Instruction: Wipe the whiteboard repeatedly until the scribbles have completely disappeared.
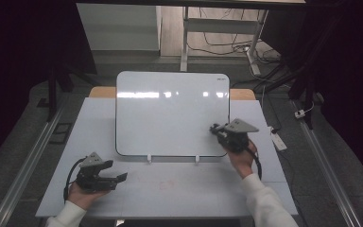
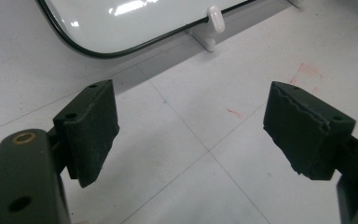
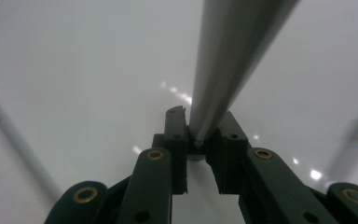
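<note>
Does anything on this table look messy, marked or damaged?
Only small things. Faint red marks stain the pale white tabletop in front of the glossy white board. The left claw rests open, and the inner edge of one black pad looks ragged and worn.

The whiteboard [image 1: 172,113] stands propped at the middle of your surface [image 1: 170,189], tilted back; your left hand-held gripper [image 1: 116,178] rests on the surface before its left corner; your right hand-held gripper [image 1: 213,128] is up against the whiteboard's lower right part, clamping a rod [image 3: 228,56].
</note>
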Action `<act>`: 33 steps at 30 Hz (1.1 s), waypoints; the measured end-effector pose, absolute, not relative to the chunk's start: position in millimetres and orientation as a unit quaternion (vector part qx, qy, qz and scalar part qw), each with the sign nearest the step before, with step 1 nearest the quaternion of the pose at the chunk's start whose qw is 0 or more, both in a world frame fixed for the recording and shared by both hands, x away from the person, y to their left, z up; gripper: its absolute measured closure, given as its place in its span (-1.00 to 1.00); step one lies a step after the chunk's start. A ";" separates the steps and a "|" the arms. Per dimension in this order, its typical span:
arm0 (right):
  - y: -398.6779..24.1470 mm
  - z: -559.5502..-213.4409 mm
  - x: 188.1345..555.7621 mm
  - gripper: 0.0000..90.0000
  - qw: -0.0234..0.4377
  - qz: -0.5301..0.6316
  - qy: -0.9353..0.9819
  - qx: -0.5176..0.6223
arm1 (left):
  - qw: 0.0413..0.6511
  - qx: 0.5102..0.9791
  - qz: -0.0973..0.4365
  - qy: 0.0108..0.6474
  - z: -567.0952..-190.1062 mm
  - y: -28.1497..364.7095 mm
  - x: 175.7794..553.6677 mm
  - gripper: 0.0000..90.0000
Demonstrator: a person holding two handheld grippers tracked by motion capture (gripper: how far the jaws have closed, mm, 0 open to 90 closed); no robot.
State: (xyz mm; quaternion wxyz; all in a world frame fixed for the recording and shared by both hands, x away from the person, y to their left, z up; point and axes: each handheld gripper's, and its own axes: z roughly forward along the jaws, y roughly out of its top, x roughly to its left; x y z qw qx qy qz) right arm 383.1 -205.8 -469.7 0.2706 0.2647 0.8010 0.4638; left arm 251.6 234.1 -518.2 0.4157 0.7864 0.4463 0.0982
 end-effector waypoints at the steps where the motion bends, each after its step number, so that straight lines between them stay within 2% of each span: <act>1: -200.2 -472.0 379.0 0.73 0.281 0.452 0.810 0.246 | 0.415 0.787 0.098 0.446 -518.4 233.9 251.7 -0.58; 4: -206.1 -464.6 388.7 0.73 0.287 0.465 0.793 0.269 | 0.414 0.789 0.099 0.444 -518.0 232.2 250.9 -0.59; 6: -214.1 -454.4 399.0 0.73 0.308 0.469 0.775 0.292 | 0.415 0.788 0.100 0.443 -517.6 232.1 250.2 -0.59; 8: -216.9 -451.1 402.7 0.73 0.302 0.477 0.768 0.303 | 0.416 0.787 0.100 0.444 -517.4 233.3 250.2 -0.59; 12: -198.5 -469.0 384.0 0.73 0.273 0.460 0.806 0.252 | 0.417 0.786 0.098 0.446 -518.3 235.1 251.3 -0.59; 14: -195.9 -470.1 381.3 0.73 0.280 0.452 0.812 0.242 | 0.416 0.787 0.097 0.446 -518.8 234.6 252.2 -0.58; 20: -210.1 -446.5 407.7 0.73 0.303 0.476 0.767 0.305 | 0.415 0.787 0.099 0.445 -518.0 233.5 251.3 -0.59; 26: -181.9 -468.2 387.1 0.73 0.256 0.467 0.809 0.251 | 0.417 0.786 0.098 0.446 -518.3 234.8 251.6 -0.58; 27: -180.4 -468.9 384.9 0.73 0.262 0.461 0.811 0.246 | 0.417 0.786 0.098 0.445 -518.2 234.6 251.6 -0.58; 33: -206.7 -454.6 395.7 0.73 0.283 0.471 0.773 0.318 | 0.420 0.784 0.100 0.445 -516.4 234.5 250.5 -0.58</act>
